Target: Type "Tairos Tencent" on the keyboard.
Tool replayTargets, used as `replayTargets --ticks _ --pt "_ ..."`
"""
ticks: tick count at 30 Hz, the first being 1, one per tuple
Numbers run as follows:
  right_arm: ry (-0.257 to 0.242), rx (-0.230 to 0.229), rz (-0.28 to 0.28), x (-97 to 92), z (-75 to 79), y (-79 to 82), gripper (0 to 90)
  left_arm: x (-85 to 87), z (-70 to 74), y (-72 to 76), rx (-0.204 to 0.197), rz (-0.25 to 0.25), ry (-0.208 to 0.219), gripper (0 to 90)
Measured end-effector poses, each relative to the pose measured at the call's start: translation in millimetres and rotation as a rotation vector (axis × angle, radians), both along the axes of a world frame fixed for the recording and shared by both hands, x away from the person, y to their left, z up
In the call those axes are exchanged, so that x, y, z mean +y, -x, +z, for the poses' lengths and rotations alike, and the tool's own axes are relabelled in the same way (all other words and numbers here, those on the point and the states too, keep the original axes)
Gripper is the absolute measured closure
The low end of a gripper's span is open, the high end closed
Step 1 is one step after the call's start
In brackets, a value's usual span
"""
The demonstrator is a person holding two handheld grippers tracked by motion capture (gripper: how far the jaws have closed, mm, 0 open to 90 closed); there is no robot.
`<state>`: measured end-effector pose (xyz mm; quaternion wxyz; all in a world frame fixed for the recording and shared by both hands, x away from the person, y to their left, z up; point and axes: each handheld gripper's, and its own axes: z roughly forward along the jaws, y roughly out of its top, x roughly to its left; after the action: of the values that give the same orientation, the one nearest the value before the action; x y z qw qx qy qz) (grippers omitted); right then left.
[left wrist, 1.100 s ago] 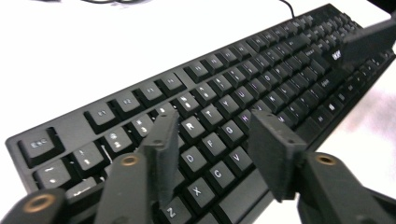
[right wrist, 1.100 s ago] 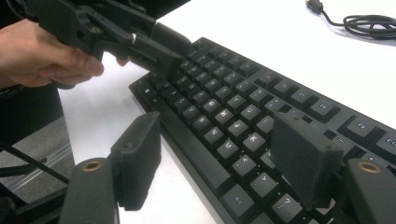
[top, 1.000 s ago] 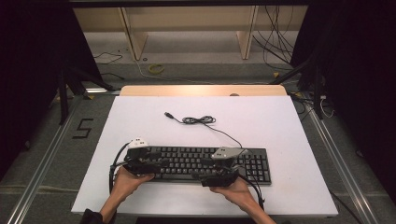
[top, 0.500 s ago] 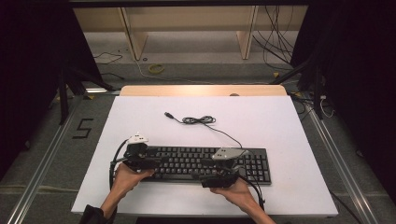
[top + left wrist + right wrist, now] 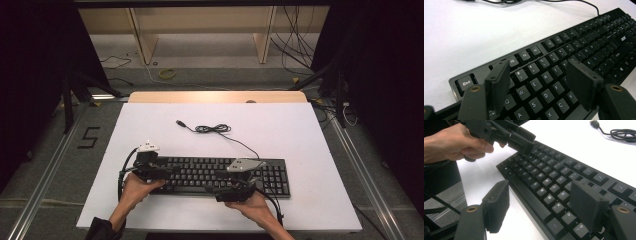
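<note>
Keyboard (image 5: 220, 174), black, lies flat along the near part of the white desk (image 5: 300, 130), its cable (image 5: 212, 129) coiled farther back with the USB plug (image 5: 179, 122) free. Left gripper (image 5: 541, 82) hovers over the keyboard's left end above the letter keys; its jaws have just been opening and stand apart, clamping nothing. Right gripper (image 5: 541, 205) sits at the keyboard's near edge, right of centre, jaws apart and straddling that edge without pressing it.
</note>
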<state>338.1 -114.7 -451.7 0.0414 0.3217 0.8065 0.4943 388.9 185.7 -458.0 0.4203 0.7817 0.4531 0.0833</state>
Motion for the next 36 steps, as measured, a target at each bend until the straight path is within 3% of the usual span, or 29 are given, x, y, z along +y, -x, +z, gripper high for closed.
replayTargets --ticks 4,13,20,25,36 --pt "0.0 -0.001 0.001 0.1 -0.2 0.2 33.3 -0.2 -1.1 -2.3 0.006 0.011 -0.013 41.8" --pt "0.0 -0.001 0.002 0.8 -0.5 0.5 33.2 -0.8 -3.7 -4.4 0.02 -0.011 -0.042 70.4" --pt "0.0 0.001 0.003 0.9 -0.6 0.5 33.2 -5.5 -6.7 -5.0 0.021 -0.037 -0.07 83.2" --pt "0.001 0.004 0.004 1.3 -1.0 0.5 33.2 -7.5 -9.5 -6.6 0.019 -0.048 -0.079 88.9" --pt "0.004 0.006 0.006 1.5 -1.7 0.4 33.2 -13.8 -14.2 -7.8 0.029 -0.069 -0.101 89.4"
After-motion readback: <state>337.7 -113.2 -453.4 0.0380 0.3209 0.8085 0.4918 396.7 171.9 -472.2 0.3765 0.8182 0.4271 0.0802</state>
